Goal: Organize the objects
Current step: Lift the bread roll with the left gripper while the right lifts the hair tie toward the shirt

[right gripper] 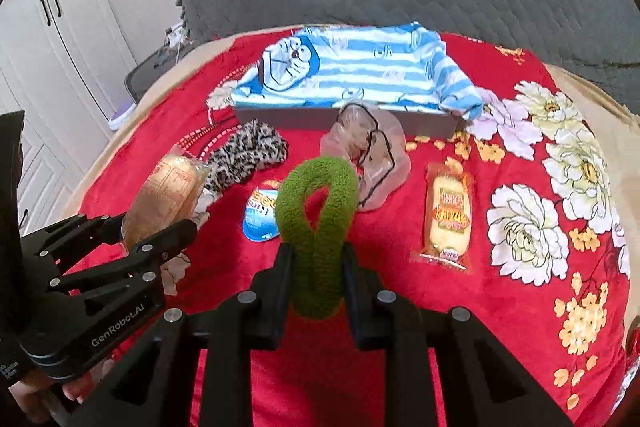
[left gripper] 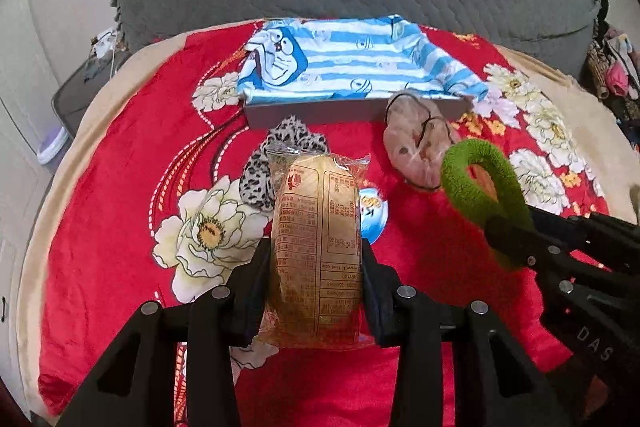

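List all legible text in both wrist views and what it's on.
"GenRobot.AI": side of the left claw body, right wrist view.
"DAS": partial lettering on the right claw body, left wrist view.
Clear-wrapped bread pack: printed table, too small to read.
Yellow wrapped cake: red label, blurred.
Blue-white round lid: blurred.

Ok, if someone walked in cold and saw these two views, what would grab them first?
Probably the two loaded grippers: the left gripper clamps a wrapped bun in mid-air, and the right gripper pinches a fuzzy green ring standing upright. Behind them, the loud red floral blanket covers the table, with a blue-striped cartoon cloth draped over a grey box at the far edge.
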